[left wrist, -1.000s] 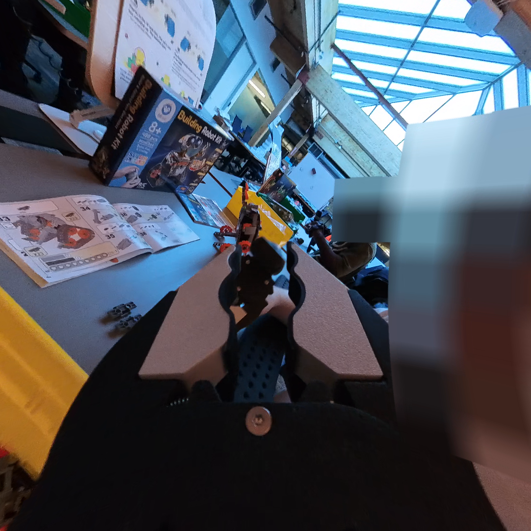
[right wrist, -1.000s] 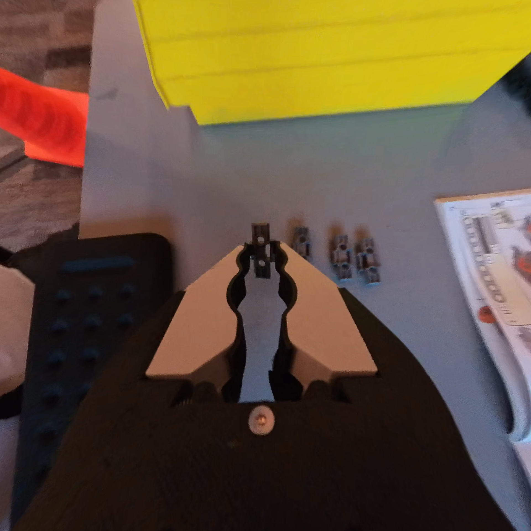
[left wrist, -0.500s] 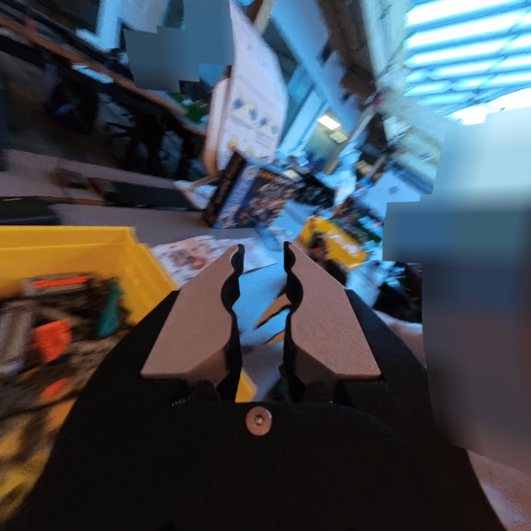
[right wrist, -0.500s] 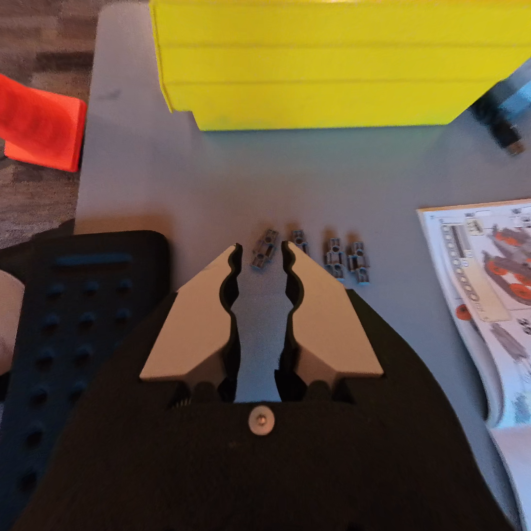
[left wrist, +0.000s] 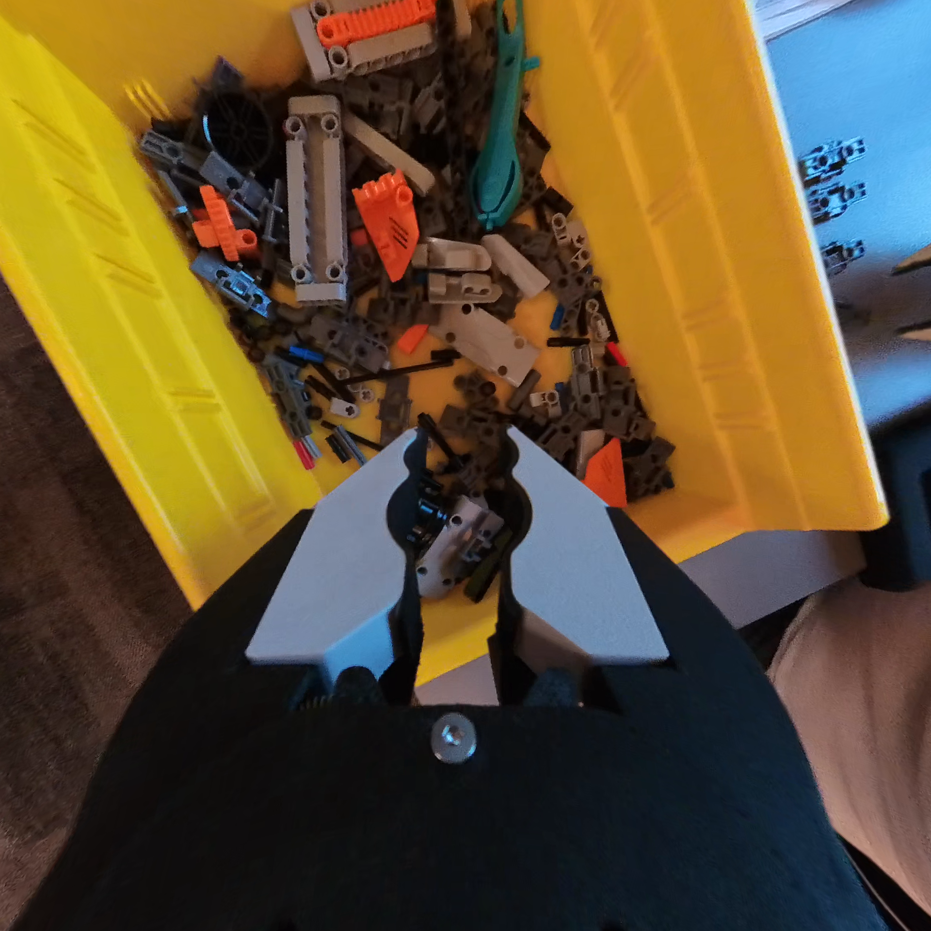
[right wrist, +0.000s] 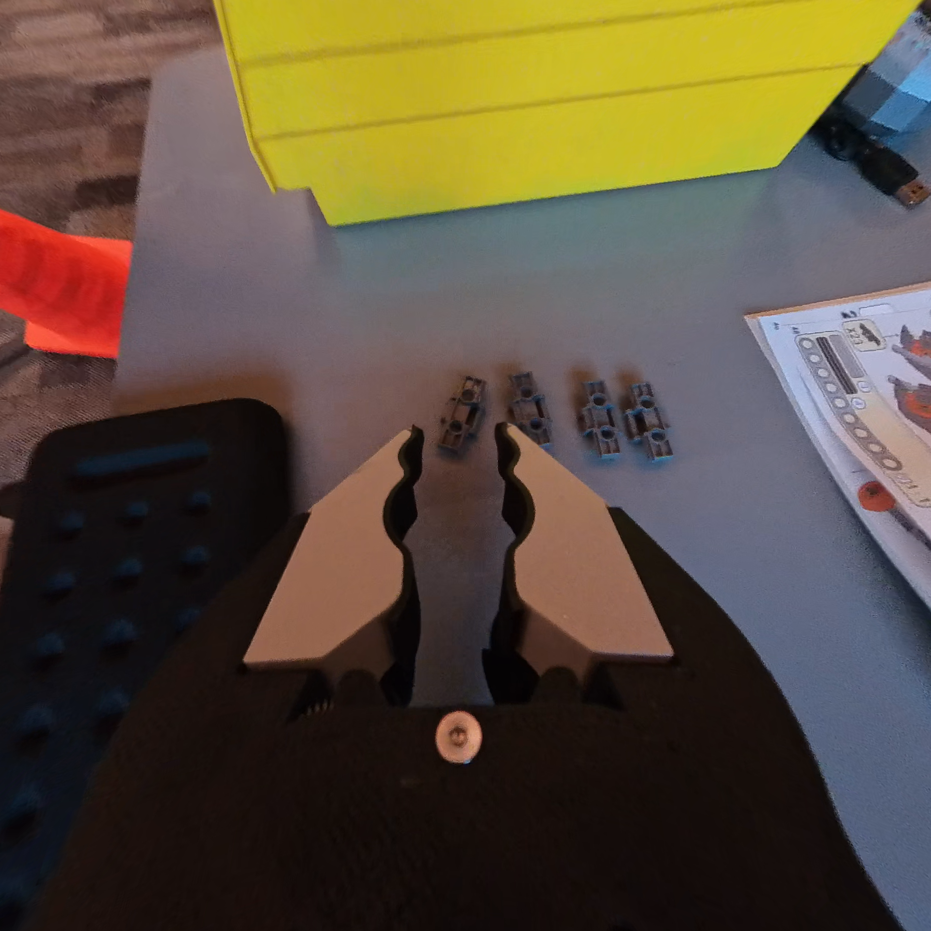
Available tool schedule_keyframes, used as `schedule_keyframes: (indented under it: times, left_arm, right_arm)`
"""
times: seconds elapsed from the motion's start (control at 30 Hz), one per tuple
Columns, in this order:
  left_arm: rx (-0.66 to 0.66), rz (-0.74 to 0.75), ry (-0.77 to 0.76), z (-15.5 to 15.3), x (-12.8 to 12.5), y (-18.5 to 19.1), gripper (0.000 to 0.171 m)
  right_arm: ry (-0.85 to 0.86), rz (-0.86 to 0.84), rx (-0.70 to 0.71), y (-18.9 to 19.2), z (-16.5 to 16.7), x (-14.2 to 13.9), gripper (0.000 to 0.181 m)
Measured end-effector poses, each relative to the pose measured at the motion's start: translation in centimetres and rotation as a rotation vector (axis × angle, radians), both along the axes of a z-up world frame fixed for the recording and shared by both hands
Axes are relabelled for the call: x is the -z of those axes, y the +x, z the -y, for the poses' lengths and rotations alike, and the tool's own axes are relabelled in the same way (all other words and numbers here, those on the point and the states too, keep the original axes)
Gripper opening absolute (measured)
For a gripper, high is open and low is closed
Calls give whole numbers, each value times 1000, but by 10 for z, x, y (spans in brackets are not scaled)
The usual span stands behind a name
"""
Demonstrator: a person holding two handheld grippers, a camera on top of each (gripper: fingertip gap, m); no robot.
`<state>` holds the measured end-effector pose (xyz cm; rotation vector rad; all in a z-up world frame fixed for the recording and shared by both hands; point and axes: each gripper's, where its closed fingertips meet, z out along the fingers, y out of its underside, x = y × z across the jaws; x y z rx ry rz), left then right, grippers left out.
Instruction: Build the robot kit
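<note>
Yellow plastic fills the left wrist view, where the left gripper (left wrist: 461, 438) hangs over the near end of a yellow bin (left wrist: 705, 302) heaped with loose building-kit parts (left wrist: 403, 282) in grey, black and orange, its jaws spread and holding nothing; a teal curved piece (left wrist: 496, 146) lies toward the far end. On the grey table (right wrist: 554, 302) beside the bin, the right gripper (right wrist: 456, 436) hovers, jaws parted and empty, just short of the leftmost of four small grey connectors (right wrist: 463, 415) set in a row, that one tilted against its three upright neighbours. An open instruction booklet (right wrist: 856, 403) lies to the right, a black studded plate (right wrist: 126, 529) to the left. For a clean pick from the heap, the left jaws would do best straddling a single piece lying clear of the tangle, closing across its narrow sides.
</note>
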<state>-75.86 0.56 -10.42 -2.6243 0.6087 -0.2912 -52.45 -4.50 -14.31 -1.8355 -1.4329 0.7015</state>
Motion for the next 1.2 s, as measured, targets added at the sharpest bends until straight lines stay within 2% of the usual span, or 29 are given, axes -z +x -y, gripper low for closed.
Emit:
schedule_keyframes:
  times: [0.07, 0.17, 0.23, 0.3, 0.37, 0.6, 0.73, 0.93, 0.97, 1.03, 1.2]
  left_arm:
    - [10, 16, 18, -1, -1, 5, 25]
    - [20, -21, 32, 2, 1, 3, 25]
    - [29, -27, 41, 4, -1, 4, 25]
    - [32, -20, 51, 7, -4, 6, 25]
    - [37, -19, 67, 9, -8, 8, 25]
    - [84, -2, 74, 29, -14, 20, 24]
    - [118, 67, 68, 39, -20, 37, 24]
    - [126, 58, 78, 46, -27, 40, 24]
    - [125, 57, 78, 47, -28, 40, 24]
    - [120, 54, 83, 51, -30, 38, 24]
    - [112, 52, 106, 58, -35, 34, 25]
  right_arm:
    - [78, 47, -5, 0, -5, 3, 29]
    - [198, 56, 56, 12, -42, -7, 27]
    - [168, 37, 73, 17, -65, -9, 25]
    - [78, 62, 80, 20, -82, 1, 26]
    - [-35, 60, 39, 16, -83, 10, 25]
    - [-49, 65, 28, 10, -89, 20, 16]
    - [-66, 65, 36, -5, -101, 20, 16]
    - [-128, 67, 60, -29, -120, 20, 16]
    - [-129, 69, 67, -29, -122, 20, 21]
    - [-111, 65, 57, -24, -118, 15, 30]
    - [0, 42, 0, -4, -84, -5, 29]
